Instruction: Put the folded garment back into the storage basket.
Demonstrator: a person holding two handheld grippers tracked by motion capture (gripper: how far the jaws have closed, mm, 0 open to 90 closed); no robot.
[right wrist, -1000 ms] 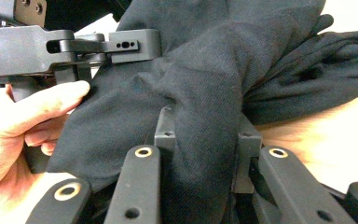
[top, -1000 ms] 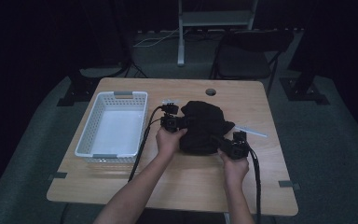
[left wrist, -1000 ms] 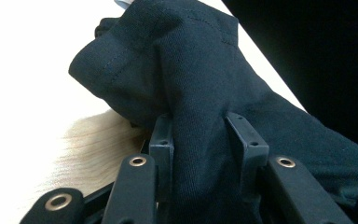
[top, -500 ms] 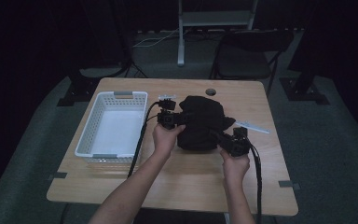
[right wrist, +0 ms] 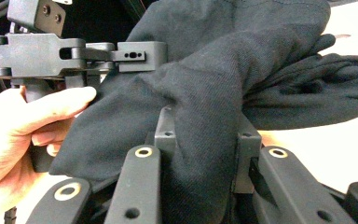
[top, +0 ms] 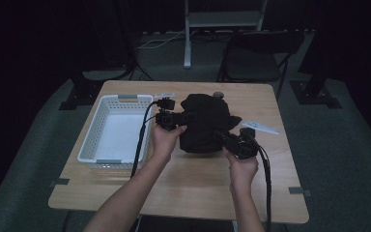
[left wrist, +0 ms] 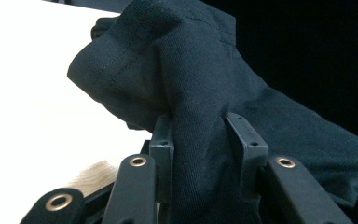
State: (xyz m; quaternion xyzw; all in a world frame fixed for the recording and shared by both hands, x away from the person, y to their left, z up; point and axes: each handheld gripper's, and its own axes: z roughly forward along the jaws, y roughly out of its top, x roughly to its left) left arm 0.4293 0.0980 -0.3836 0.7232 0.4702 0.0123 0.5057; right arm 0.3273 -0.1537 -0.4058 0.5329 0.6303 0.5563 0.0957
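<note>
A black cloth garment (top: 204, 122) hangs bunched above the middle of the wooden table (top: 183, 193). My left gripper (top: 179, 117) is shut on its left edge, a thick fold of the cloth (left wrist: 200, 135) pinched between the jaws. At the garment's lower right, my right gripper (top: 223, 137) is shut on another fold (right wrist: 205, 140). In the right gripper view the left gripper (right wrist: 142, 56) and the hand (right wrist: 23, 135) that holds it show at the left, clamped on the same garment.
A white plastic basket (top: 117, 130) stands at the table's left. A small light strip (top: 261, 127) lies at the right, a small white item (top: 164, 96) and a round dark knob (top: 218, 94) lie near the back edge. A chair (top: 256, 58) stands behind.
Both grippers have risen with the garment held between them, so the cloth bundle sits higher over the table than a second ago.
</note>
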